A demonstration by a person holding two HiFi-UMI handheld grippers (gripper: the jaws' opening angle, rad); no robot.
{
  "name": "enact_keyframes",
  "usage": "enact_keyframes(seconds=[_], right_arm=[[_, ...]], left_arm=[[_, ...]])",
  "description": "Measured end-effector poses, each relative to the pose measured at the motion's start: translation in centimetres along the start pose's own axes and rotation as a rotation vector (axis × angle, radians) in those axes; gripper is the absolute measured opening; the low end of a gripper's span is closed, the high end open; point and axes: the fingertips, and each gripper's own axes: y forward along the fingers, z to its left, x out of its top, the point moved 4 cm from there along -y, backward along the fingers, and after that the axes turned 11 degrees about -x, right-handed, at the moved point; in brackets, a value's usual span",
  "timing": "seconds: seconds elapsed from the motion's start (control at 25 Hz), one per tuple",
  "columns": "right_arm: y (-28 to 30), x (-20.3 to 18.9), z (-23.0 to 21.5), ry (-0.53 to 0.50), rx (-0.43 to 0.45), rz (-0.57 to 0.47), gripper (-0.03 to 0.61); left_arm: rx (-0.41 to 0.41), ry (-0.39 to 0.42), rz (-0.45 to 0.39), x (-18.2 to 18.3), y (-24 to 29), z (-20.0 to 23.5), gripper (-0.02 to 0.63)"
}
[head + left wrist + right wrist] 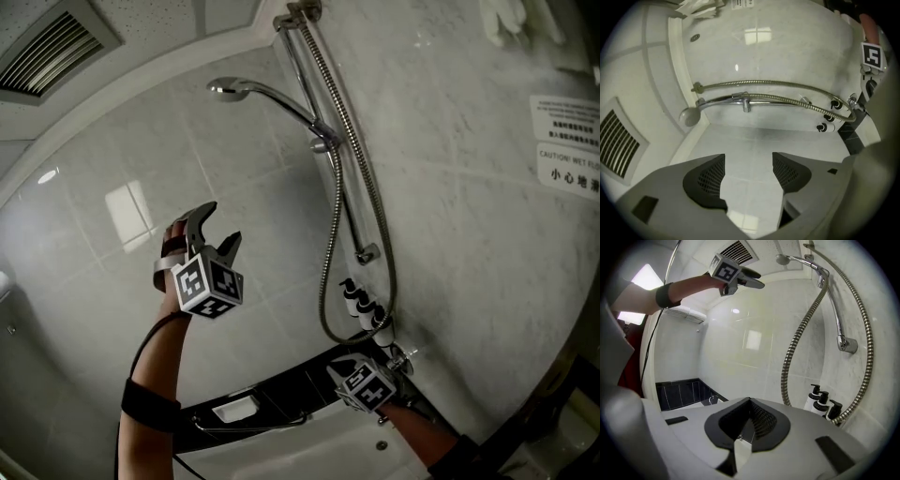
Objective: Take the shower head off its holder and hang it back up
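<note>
- Upper left of frame: shower head [228,90] in holder [323,132], rigid, probably slick; take its handle [281,100].
- Your left claw [217,230] gapes wide, empty; right claw [749,420] closed, empty.

Three pump bottles [363,307], white with black tops, stand against the marble wall [469,244]. Left of the bottles is a glossy white tile wall [253,178] that meets the marble in a corner, with a bright square reflection [126,214] on the tiles. Below the bottles is a black tile ledge [291,394] with a white dish [234,409] on it and a chrome bar [251,427] along its edge, then the white tub [328,455]. Far up-left of the bottles is the ceiling [178,19] with a slatted vent [47,47]. Up-right of the bottles, on the marble, is a sign [565,119] with a wet-floor caution sign [570,172] under it. High above the bottles are white towels [516,19].
</note>
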Motion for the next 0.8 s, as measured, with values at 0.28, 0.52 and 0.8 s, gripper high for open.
enact_keyframes(seconds=[0.28,0.52,0.8], right_arm=[[0.1,1.8,-0.7,0.01,0.018,-0.027,0.02],[-1.6,7.4,-3.0,0.021,0.033,-0.136,0.02],[-2.7,13.2,-7.2,-0.019,-0.049,-0.201,0.02]], left_arm=[[0.069,0.315,0.049,5.1,3.2,6.7,0.336],[0.139,0.395,0.058,9.2,4.0,11.3,0.352],[0.177,0.529,0.093,13.2,5.4,14.2,0.354]])
